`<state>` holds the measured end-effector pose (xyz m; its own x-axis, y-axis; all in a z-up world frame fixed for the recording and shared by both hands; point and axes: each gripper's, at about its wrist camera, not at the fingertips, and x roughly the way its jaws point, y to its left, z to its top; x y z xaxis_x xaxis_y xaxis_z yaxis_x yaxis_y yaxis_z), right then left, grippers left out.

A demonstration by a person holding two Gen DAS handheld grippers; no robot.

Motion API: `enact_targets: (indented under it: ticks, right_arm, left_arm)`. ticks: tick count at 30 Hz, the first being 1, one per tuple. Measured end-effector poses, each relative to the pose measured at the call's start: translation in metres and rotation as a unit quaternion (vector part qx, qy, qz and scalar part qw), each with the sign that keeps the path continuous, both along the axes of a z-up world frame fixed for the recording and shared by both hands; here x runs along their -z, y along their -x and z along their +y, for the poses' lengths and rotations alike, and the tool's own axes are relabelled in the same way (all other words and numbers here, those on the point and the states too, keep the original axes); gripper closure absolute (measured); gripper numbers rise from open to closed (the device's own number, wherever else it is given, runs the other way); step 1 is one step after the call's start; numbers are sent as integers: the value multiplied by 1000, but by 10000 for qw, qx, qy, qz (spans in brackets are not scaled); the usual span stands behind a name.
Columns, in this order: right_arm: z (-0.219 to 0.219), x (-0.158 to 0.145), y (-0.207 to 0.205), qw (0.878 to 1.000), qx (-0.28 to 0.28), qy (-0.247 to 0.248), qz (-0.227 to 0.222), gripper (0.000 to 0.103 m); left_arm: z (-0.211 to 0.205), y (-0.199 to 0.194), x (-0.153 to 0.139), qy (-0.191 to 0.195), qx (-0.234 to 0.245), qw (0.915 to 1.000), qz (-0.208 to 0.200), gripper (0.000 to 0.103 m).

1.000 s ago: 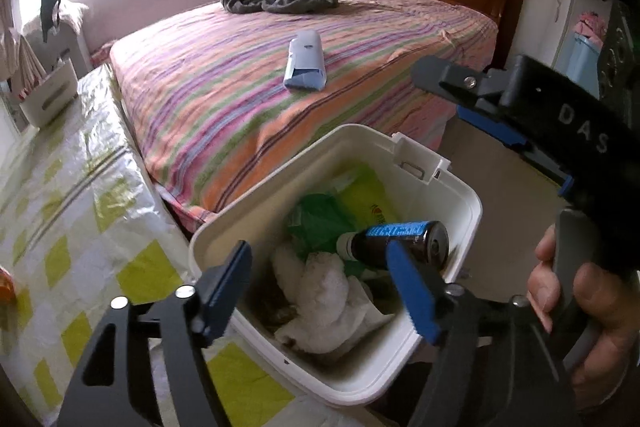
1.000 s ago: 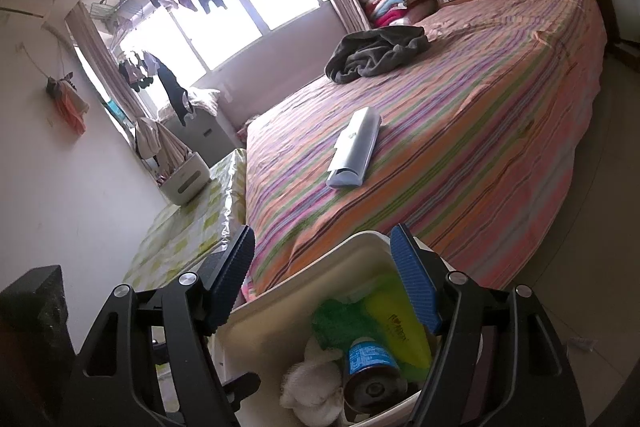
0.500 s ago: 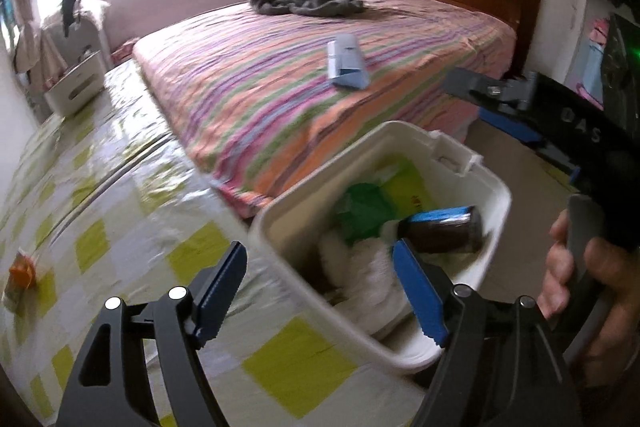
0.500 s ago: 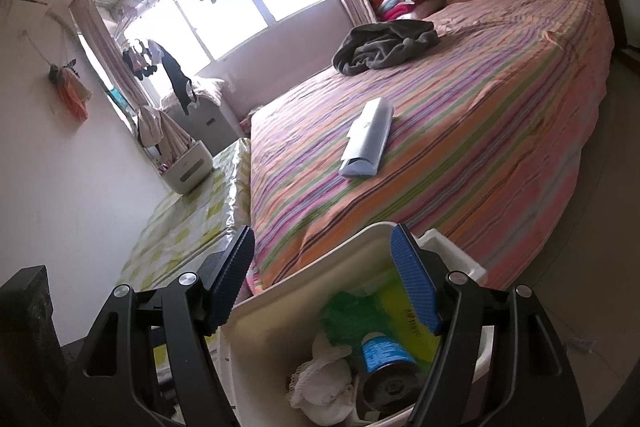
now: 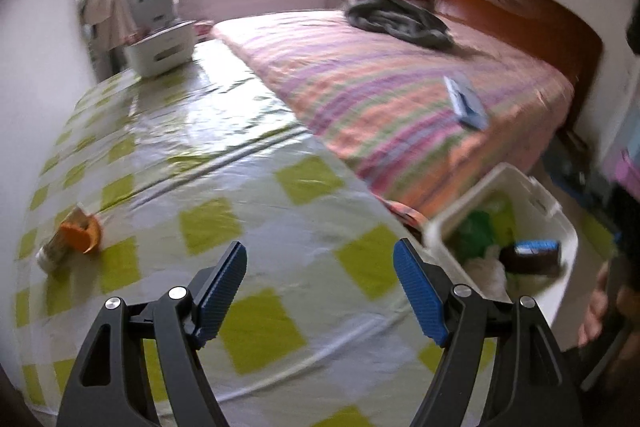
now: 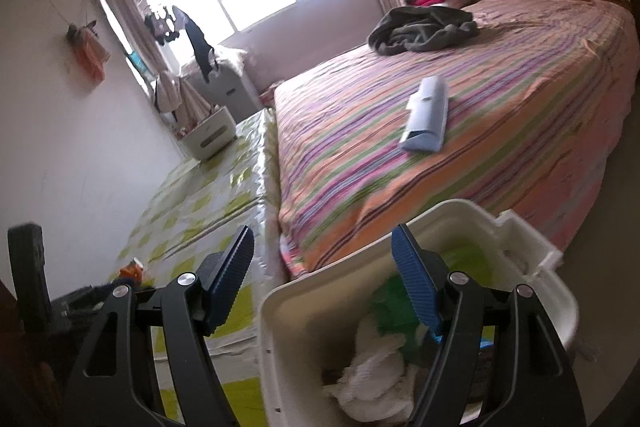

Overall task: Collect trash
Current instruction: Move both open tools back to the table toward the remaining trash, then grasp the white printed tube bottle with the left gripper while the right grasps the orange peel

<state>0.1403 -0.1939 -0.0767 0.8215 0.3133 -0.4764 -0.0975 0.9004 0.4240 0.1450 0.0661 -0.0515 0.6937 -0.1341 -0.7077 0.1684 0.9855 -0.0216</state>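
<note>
A white bin (image 5: 560,227) (image 6: 280,307) stands at the table's right edge, holding green wrappers, white tissue (image 6: 376,371) and a dark can with a blue label (image 5: 534,255). My left gripper (image 5: 320,281) is open and empty over the yellow-checked tablecloth (image 5: 240,219), to the left of the bin. An orange-lidded piece of trash (image 5: 76,237) (image 6: 132,269) lies on the cloth at the far left. My right gripper (image 6: 322,277) hangs open and empty above the bin's near rim.
A striped bed (image 5: 400,95) (image 6: 480,107) runs along the table, with a blue-white box (image 5: 466,103) (image 6: 426,115) and a dark garment (image 6: 420,31) on it. A white basket (image 5: 160,49) (image 6: 208,137) sits at the table's far end. A hand (image 5: 600,311) shows at the right.
My left gripper has swung left, away from the bin and out over the tablecloth, bringing the orange-lidded trash into view. The right gripper has shifted a little left above the bin.
</note>
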Motion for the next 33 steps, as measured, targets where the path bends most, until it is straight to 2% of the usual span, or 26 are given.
enact_targets:
  ticks: [13, 19, 24, 28, 33]
  right_arm:
    - [72, 6, -6, 9965, -797, 197, 122, 32]
    - [92, 13, -9, 9937, -1059, 268, 235, 32]
    - [98, 13, -13, 9928, -1137, 265, 272, 32]
    - [99, 14, -15, 9923, -1160, 280, 320, 32]
    - [98, 16, -17, 9925, -1142, 246, 373, 32]
  left_arm:
    - [102, -1, -11, 268, -887, 9956, -107, 29]
    - [157, 2, -18, -166, -1207, 9922, -267, 29]
    - [205, -10, -12, -362, -1103, 9932, -57, 29]
    - [244, -25, -2, -312, -1010, 9941, 232, 29]
    - [259, -40, 14, -589, -728, 9938, 597, 29]
